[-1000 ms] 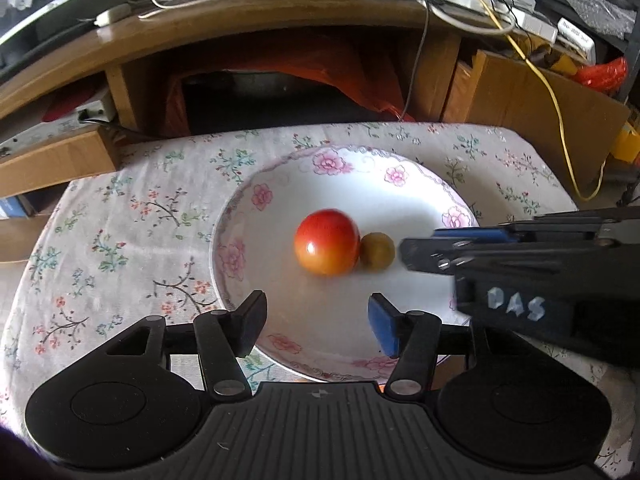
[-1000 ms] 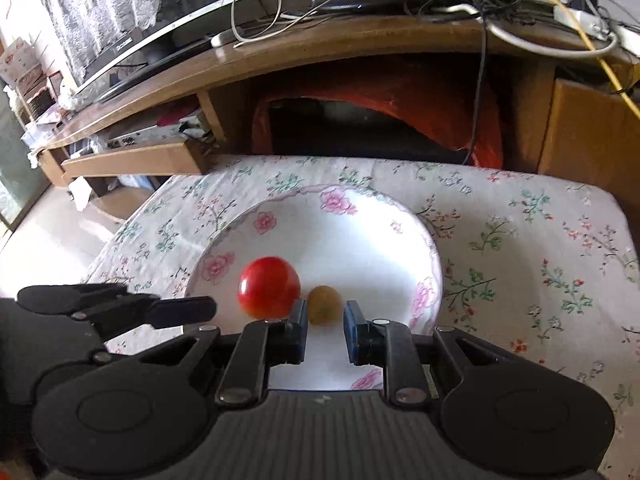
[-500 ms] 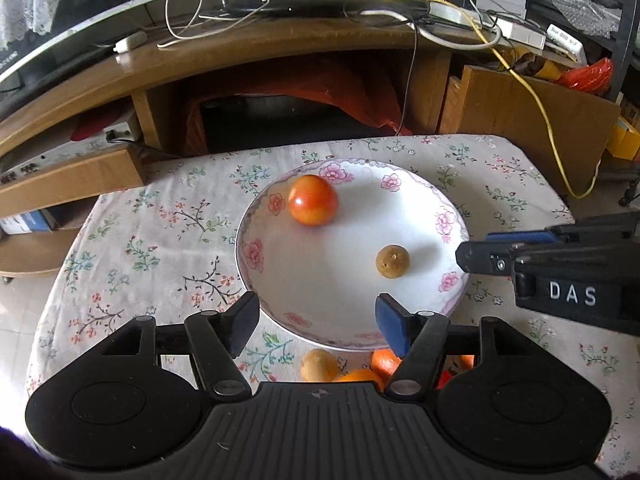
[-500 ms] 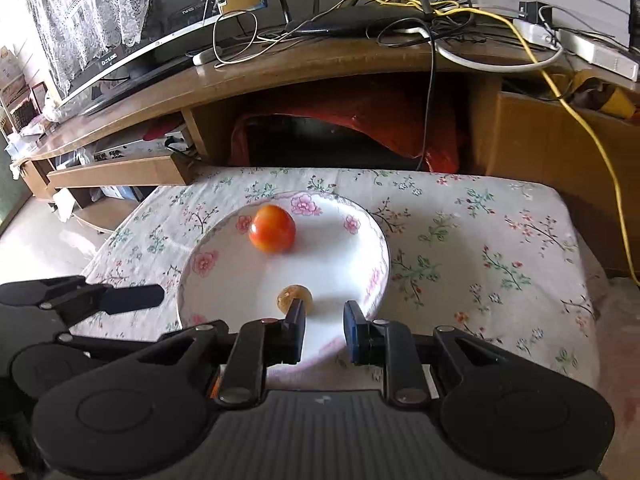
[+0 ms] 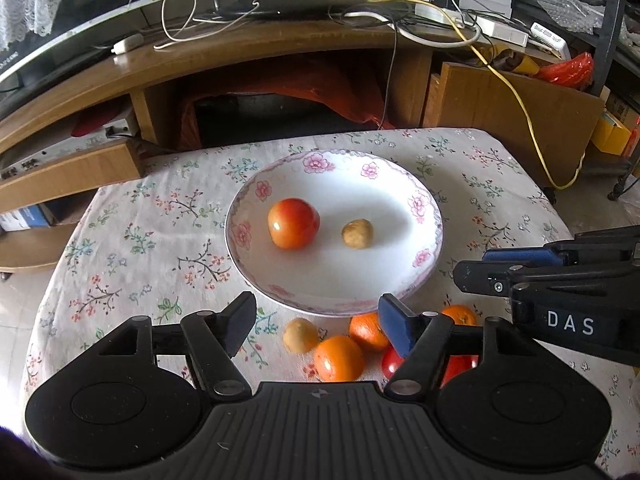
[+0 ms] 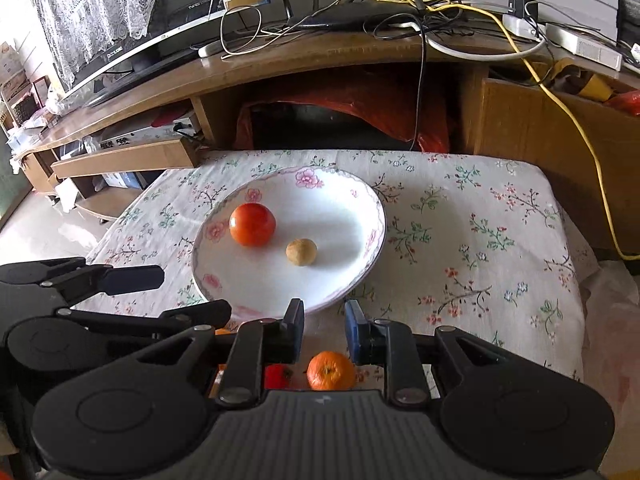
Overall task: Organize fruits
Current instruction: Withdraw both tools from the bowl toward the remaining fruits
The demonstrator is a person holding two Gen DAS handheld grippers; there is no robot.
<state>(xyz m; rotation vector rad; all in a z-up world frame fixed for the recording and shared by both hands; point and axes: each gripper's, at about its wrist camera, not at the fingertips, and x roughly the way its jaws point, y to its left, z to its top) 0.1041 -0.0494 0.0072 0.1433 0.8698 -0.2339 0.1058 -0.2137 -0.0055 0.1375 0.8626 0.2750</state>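
Left gripper (image 5: pixel 318 326) empty, jaws just been opening, now standing wide with nothing between them. Right gripper (image 6: pixel 322 326) also empty, jaws narrow, barely parted, gripping nothing. Both pulled back from the plate (image 5: pixel 400 296) compared with a second ago, when each hung right over its middle. Fresh into view under the left jaws: a heap of loose fruit on the cloth, namely a small brown fruit (image 5: pixel 300 335), two oranges (image 5: pixel 339 358), a third orange (image 5: pixel 460 315) and something red (image 5: pixel 394 362) half hidden behind the right-hand finger. One orange (image 6: pixel 331 370) just below the right jaws too. Likely meaning: two pieces delivered, next pick-up about to begin, most of the heap yet to go.

Just beyond the jaws, the plate, holding a tomato (image 5: pixel 293 229) and a little brown fruit (image 5: pixel 357 233), now apart from each other instead of touching.

Under it all, a flowered tablecloth (image 6: pixel 460 248). Farther ahead, a wooden desk (image 6: pixel 320 56) strewn with cables (image 6: pixel 520 48), a monitor (image 6: pixel 132 36) far left.
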